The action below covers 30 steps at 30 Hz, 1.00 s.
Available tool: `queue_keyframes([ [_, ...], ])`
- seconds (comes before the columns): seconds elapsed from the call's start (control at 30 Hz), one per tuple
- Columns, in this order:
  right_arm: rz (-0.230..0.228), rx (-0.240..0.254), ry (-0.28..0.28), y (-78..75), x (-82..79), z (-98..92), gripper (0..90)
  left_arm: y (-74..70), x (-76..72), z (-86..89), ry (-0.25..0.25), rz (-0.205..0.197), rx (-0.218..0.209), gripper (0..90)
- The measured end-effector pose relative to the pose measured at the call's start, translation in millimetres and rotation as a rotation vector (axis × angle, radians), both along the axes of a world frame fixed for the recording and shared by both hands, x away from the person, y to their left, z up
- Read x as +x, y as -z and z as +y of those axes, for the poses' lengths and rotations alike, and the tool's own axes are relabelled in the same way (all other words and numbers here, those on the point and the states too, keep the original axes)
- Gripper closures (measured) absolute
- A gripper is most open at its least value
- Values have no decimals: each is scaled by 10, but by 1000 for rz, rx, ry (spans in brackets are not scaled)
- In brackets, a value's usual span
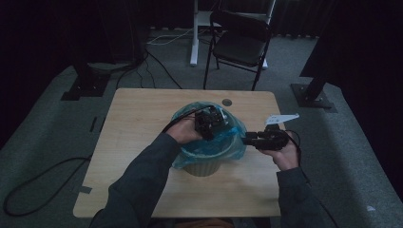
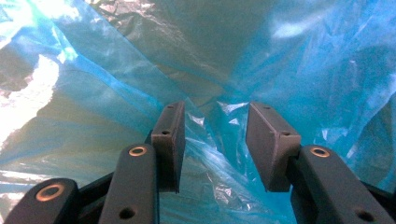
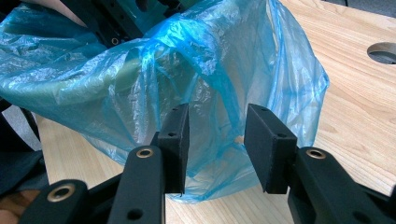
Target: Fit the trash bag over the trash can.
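Fitting the thin blue plastic bag (image 1: 209, 142) into the small cream ribbed bin (image 1: 203, 166)

Left gripper (image 2: 215, 140) inside the bag, right gripper (image 3: 215, 144) beside it — both jaws apart, holding nothing; next, probably pinch the bag's edge.

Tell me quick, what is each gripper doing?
Left gripper: open, inside the blue bag.
Right gripper: open, bag plastic between its jaws.

One blue plastic bag (image 1: 228, 135), one pale bin (image 1: 203, 166) under it, one wooden table (image 1: 138, 123). Two grippers at work: the left gripper (image 1: 211, 122), the right gripper (image 1: 249, 139). One folding chair (image 1: 240, 42) behind.
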State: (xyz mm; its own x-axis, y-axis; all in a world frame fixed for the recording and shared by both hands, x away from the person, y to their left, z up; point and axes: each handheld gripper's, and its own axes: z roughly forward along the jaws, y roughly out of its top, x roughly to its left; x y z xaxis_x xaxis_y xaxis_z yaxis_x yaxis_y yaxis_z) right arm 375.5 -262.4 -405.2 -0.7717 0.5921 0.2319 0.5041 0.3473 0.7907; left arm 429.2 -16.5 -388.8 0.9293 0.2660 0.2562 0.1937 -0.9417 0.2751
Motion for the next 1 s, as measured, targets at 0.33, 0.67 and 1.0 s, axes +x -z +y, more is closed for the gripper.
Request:
queue_keyframes([
  [0.33, 1, 1, 0, -2, -1, -2, 601, 27, 0, -21, 5, -3, 31, 566],
  [0.67, -4, 4, 3, -11, -1, -19, 600, -56, -2, 32, -20, -33, -26, 561],
  [1.0, -7, 5, 6, -10, -1, -27, 598, -318, -64, 211, -43, -123, -204, 562],
])
